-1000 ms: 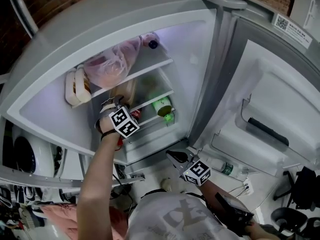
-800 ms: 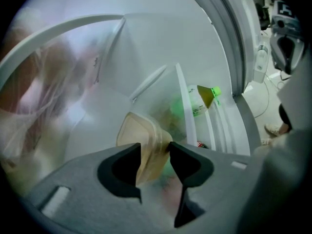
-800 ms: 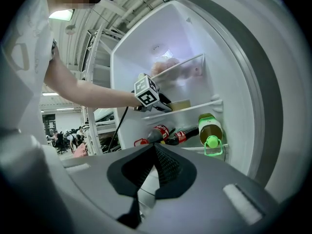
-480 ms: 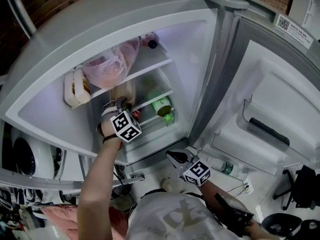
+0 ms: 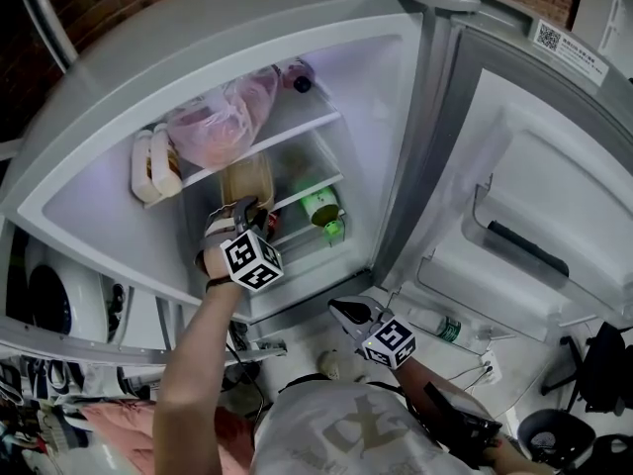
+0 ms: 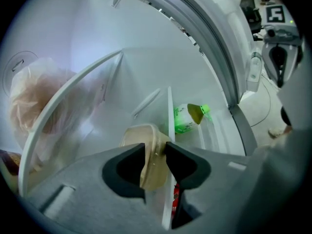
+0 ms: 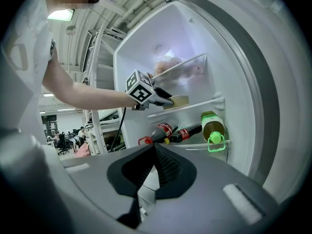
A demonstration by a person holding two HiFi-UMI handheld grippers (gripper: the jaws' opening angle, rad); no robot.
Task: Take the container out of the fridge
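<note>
The container (image 5: 247,180) is a shallow tan tub with a lid, resting on the fridge's middle glass shelf (image 5: 318,188). My left gripper (image 5: 242,209) reaches into the fridge at that shelf. In the left gripper view its jaws (image 6: 156,155) are closing, and the container's near rim (image 6: 148,152) fills the gap between the pads, touching both. The right gripper view shows the same grip from the side, left gripper (image 7: 162,99) on the container (image 7: 179,101). My right gripper (image 5: 339,309) hangs below the fridge opening, shut and empty (image 7: 155,149).
A pink plastic bag (image 5: 220,119) fills the upper shelf. A green-capped bottle (image 5: 322,212) and two cola bottles (image 7: 170,130) lie on the lower shelf. The fridge door (image 5: 534,216) stands wide open at the right. A glass shelf edge (image 6: 170,130) runs just right of the container.
My left gripper has drawn a little toward me and down in the head view, and its jaws have narrowed onto the container's rim. The right gripper has stayed in place.
</note>
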